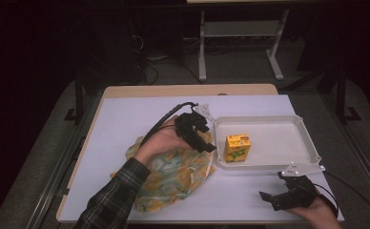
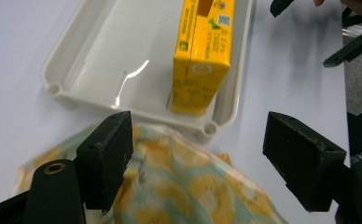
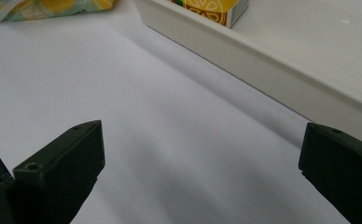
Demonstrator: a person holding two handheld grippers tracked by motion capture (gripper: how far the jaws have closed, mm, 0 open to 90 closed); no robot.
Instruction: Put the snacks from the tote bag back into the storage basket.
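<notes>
The left gripper has its jaws wide apart and nothing is clamped between them; under them lies the patterned cloth bag, yellow and pale green, and it is not clear if the pads touch it. The left gripper view also lets me read the near face of the yellow juice carton, which stands upright in the white tray, close to the tray's corner on the bag's side. From the high view I see more of the layout: the left gripper hovers over the bag just beside the tray, and the carton is in the tray's left part. The right gripper rests low near the front edge of the white table, well apart from the tray. In the right gripper view its jaws are also apart, with only bare table between them, and the tray wall runs across ahead.
</notes>
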